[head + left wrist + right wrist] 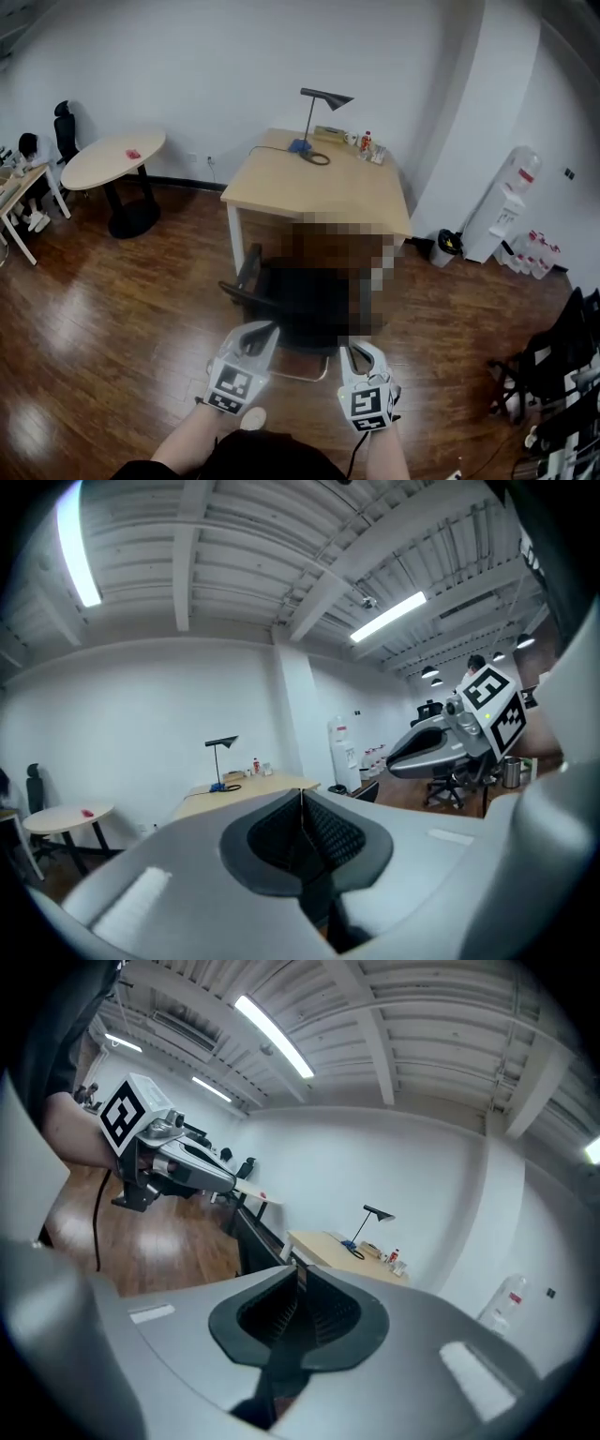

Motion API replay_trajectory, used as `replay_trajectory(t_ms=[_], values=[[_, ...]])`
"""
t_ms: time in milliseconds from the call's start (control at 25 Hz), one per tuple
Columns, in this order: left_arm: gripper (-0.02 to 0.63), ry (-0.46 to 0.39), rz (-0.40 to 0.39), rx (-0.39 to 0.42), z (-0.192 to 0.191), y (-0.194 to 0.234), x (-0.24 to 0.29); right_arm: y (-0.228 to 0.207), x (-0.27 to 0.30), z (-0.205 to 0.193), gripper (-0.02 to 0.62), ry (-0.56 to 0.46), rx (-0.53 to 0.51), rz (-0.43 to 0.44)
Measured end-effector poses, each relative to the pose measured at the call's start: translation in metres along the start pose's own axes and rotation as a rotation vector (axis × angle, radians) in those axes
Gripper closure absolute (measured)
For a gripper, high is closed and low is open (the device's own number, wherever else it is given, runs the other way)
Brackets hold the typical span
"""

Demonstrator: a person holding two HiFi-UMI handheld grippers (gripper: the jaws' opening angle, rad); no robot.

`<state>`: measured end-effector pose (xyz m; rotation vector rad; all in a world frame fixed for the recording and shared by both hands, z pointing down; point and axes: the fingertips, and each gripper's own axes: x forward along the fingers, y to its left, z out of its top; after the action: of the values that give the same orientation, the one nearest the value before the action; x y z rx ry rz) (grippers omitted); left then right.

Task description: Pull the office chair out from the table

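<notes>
The black office chair (300,302) stands pushed in at the near side of the light wooden desk (319,183), partly under a mosaic patch; its armrest (246,274) shows at the left. Both grippers hover just short of the chair's back without touching it. My left gripper (263,330) is shut, its pads (314,829) meeting with nothing between them. To its right, my right gripper (360,351) is all but closed, a thin slit between its fingertips (311,1288), and it holds nothing. In the right gripper view the chair (249,1237) shows dark beyond the jaws.
A black lamp (321,105) and small bottles (367,143) stand at the desk's far edge. A round table (112,159) is at the left, a water dispenser (506,208) and a bin (448,246) at the right wall. Black chairs (553,366) crowd the right edge.
</notes>
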<state>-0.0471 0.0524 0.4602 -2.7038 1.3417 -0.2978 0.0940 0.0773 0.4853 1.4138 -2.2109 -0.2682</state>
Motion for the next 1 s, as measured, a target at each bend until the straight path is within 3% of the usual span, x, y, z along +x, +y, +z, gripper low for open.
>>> replay_trajectory(t_ms=[160,320,480,680,880,1000], values=[[0.6,-0.035,0.055,0.006,0.008,-0.033,-0.026,0.009,-0.043,-0.005,0.558,-0.092,0.133,0.027],[0.6,-0.027,0.055,0.02,0.01,-0.07,-0.052,0.007,-0.08,-0.021,0.575,-0.152,0.31,0.063],[0.6,-0.019,0.094,-0.006,0.008,-0.088,-0.081,0.014,-0.11,-0.033,0.578,-0.114,0.215,0.037],[0.6,-0.053,0.14,-0.054,0.011,-0.1,-0.103,0.029,-0.14,-0.028,0.581,-0.194,0.215,0.034],[0.6,-0.088,0.118,-0.031,0.021,-0.11,-0.12,0.043,-0.158,-0.024,0.581,-0.227,0.269,0.052],[0.6,-0.106,0.131,-0.06,0.022,-0.097,-0.131,0.046,-0.162,-0.017,0.581,-0.24,0.366,0.036]])
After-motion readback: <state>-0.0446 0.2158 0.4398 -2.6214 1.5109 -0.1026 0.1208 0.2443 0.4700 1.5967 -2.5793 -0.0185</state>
